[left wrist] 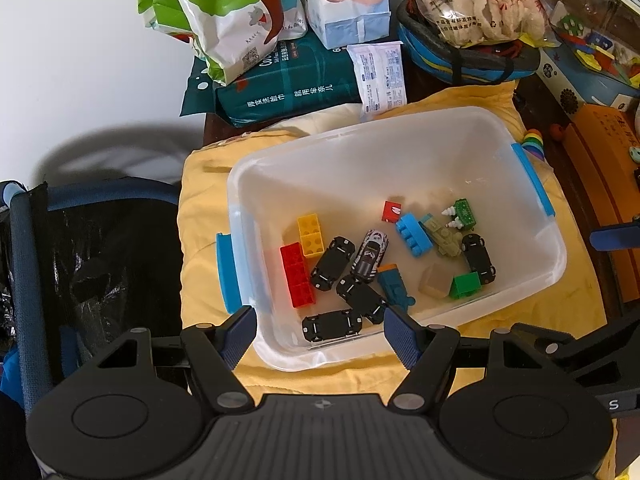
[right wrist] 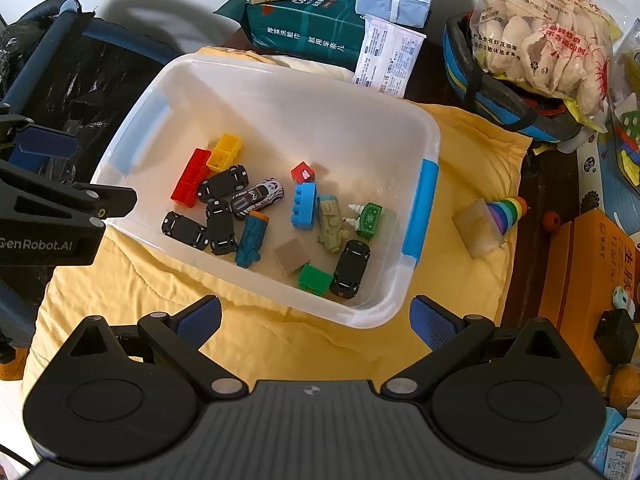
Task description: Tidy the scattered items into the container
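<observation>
Yellow cloth (right wrist: 460, 152) right of the container (right wrist: 424, 128) holds the rainbow stacker (right wrist: 506, 210) and tan block (right wrist: 478, 230) (last strays), so take your right claw (right wrist: 316, 322), spread wide and empty like the left claw (left wrist: 320, 332), across, straddling squarely.

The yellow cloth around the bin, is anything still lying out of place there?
Yes. A tan block and a rainbow stacker lie on the yellow cloth, just outside the clear bin at its blue-handled end. The other toys are inside. Both grippers are open and empty.
</observation>
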Available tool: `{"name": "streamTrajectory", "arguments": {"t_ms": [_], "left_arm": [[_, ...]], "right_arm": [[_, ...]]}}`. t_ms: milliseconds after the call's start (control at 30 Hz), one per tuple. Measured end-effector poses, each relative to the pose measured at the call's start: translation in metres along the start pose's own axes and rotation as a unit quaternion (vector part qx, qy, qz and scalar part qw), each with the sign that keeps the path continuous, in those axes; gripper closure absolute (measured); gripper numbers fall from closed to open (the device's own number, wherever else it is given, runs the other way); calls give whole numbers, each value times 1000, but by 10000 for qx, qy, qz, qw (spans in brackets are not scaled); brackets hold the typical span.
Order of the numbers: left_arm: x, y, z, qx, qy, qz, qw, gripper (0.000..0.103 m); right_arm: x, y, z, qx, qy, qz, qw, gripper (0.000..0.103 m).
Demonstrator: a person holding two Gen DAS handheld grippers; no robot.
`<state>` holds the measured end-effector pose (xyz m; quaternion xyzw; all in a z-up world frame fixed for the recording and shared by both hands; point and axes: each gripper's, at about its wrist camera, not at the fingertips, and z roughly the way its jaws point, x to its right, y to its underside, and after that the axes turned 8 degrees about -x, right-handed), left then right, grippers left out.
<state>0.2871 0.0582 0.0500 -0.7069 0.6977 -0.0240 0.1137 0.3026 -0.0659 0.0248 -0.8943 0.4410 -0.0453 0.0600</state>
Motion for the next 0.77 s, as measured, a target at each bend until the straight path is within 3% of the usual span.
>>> {"name": "streamTrajectory", "arguments": {"t_ms": [667,767], "left_arm": [[2,-3,0,58,-59,14,10000,29],[7,-3,-1,208,-243,112,9994,29]], "right_arm": [[4,0,1,-3,-30,6,10000,0],[4,-1,2,-2,-24,4,10000,0]]}}
